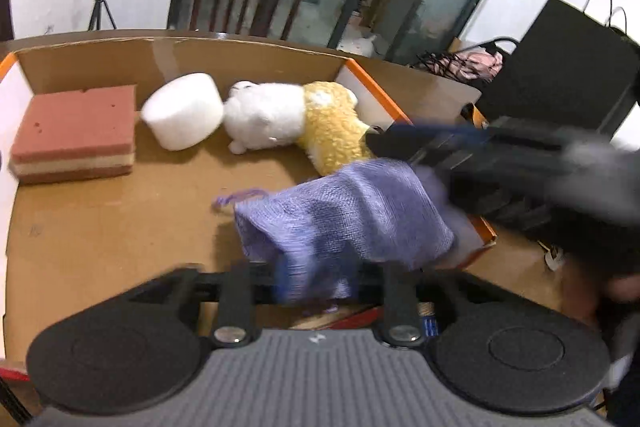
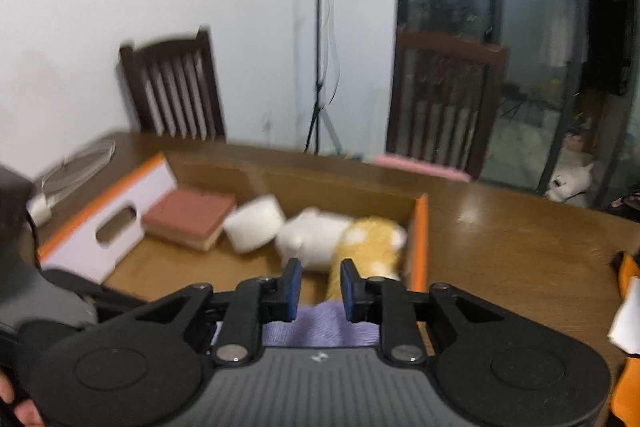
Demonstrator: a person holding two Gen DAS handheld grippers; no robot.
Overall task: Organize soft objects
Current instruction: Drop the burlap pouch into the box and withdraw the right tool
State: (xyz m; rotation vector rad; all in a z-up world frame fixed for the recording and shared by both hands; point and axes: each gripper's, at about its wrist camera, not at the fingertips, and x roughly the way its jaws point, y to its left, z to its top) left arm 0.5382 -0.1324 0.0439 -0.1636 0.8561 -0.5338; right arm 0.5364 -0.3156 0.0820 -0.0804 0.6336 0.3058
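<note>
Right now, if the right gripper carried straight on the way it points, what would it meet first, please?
Probably the yellow plush toy in the cardboard box, beside the white one; the right gripper shows a gap between its pads. Blur leaves the depth uncertain.

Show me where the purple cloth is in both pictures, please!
Left wrist view: the purple cloth fills the lower middle, hanging over the cardboard box's near right corner, just ahead of the camera.
Right wrist view: only a strip of the purple cloth shows at bottom centre, below the tongs' blue pads.
Shared landmark: the white and yellow plush toy lying in the box.
</note>
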